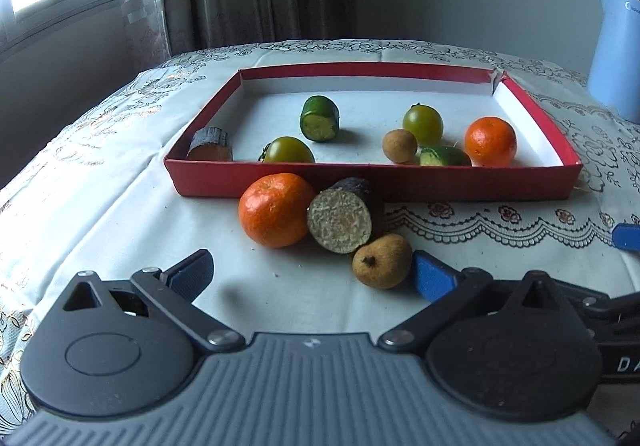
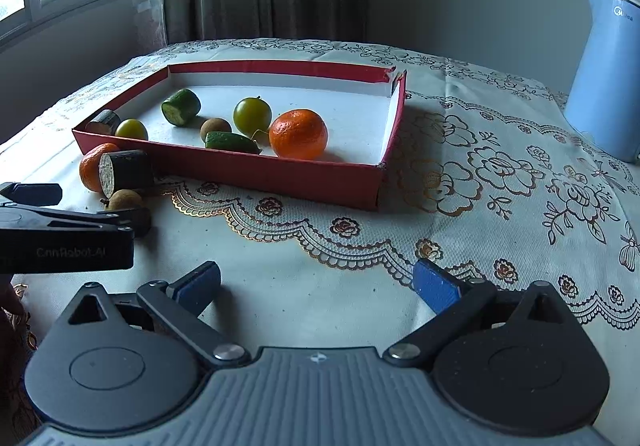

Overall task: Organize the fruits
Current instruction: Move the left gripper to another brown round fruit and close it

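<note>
Seven fruit pieces sit in the shallow red cardboard tray (image 1: 280,182) mid-frame; three more, round orange mandarin (image 1: 276,210) included, lie just below it. Left gripper (image 1: 312,274) and right gripper (image 2: 316,284) both gape wide, holding nothing.

- The right gripper (image 2: 316,284) hung over the embroidered tablecloth (image 2: 460,214), jaws spread wide, nothing between them.
- A red box lid (image 2: 280,174) held a mandarin (image 2: 298,134), a green tomato (image 2: 252,114) and cucumber pieces.
- Outside it lay another mandarin (image 2: 90,166), a dark cut chunk (image 2: 126,172) and a longan (image 2: 125,199).
- The left gripper (image 2: 80,212) reached in beside the longan.
- A blue kettle (image 2: 604,86) stood far right.
</note>
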`<state>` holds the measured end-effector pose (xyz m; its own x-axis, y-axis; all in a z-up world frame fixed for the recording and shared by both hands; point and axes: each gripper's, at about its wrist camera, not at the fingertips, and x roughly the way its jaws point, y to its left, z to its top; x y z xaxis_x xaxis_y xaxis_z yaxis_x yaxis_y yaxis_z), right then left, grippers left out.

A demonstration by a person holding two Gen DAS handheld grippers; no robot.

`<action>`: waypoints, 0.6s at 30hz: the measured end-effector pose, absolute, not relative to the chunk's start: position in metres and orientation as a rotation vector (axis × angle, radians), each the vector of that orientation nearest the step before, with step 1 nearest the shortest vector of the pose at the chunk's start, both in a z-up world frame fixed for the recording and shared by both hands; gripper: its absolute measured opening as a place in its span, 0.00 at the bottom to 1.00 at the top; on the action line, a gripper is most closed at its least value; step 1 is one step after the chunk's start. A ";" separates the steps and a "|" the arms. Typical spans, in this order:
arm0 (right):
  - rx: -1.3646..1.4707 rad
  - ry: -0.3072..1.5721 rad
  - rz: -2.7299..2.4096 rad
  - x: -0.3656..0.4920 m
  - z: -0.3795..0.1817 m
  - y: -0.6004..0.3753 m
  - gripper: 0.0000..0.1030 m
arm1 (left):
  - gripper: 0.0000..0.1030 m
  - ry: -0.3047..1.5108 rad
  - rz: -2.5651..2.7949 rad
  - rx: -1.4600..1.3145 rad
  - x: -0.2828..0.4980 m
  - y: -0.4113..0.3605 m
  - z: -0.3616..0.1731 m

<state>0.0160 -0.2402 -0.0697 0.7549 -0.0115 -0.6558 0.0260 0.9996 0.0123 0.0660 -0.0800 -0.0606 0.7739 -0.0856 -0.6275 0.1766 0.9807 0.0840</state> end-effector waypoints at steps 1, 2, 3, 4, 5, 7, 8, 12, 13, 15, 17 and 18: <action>0.021 0.715 -0.020 0.016 -0.070 -0.240 1.00 | 0.97 0.670 -0.151 0.137 0.066 -0.080 -0.061; 0.021 0.715 -0.020 0.016 -0.070 -0.240 1.00 | 0.90 0.668 -0.168 0.129 0.065 -0.080 -0.060; 0.021 0.715 -0.020 0.016 -0.070 -0.240 1.00 | 0.86 0.667 -0.178 0.124 0.064 -0.080 -0.060; 0.021 0.715 -0.020 0.015 -0.070 -0.240 1.00 | 0.85 0.666 -0.181 0.123 0.063 -0.080 -0.059; 0.022 0.714 -0.020 0.015 -0.069 -0.240 1.00 | 0.83 0.663 -0.184 0.125 0.062 -0.081 -0.059; 0.023 0.714 -0.020 0.015 -0.070 -0.240 1.00 | 0.79 0.655 -0.197 0.130 0.060 -0.082 -0.059; 0.023 0.714 -0.020 0.015 -0.070 -0.240 1.00 | 0.74 0.654 -0.206 0.128 0.060 -0.082 -0.059; 0.026 0.713 -0.018 0.015 -0.069 -0.240 1.00 | 0.41 0.648 -0.284 0.106 0.054 -0.083 -0.057; 0.027 0.713 -0.018 0.015 -0.069 -0.240 1.00 | 0.38 0.646 -0.295 0.107 0.052 -0.084 -0.057; 0.029 0.712 -0.017 0.015 -0.069 -0.241 1.00 | 0.26 0.645 -0.320 0.103 0.050 -0.085 -0.057; 0.030 0.712 -0.017 0.015 -0.069 -0.241 1.00 | 0.26 0.647 -0.333 0.091 0.048 -0.083 -0.056; 0.030 0.712 -0.016 0.015 -0.069 -0.241 1.00 | 0.26 0.647 -0.339 0.086 0.048 -0.081 -0.056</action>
<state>0.0151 -0.2412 -0.0691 0.7570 -0.0047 -0.6534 0.0254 0.9994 0.0223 0.0477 -0.0813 -0.0563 0.7447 -0.2829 -0.6045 0.3362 0.9414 -0.0264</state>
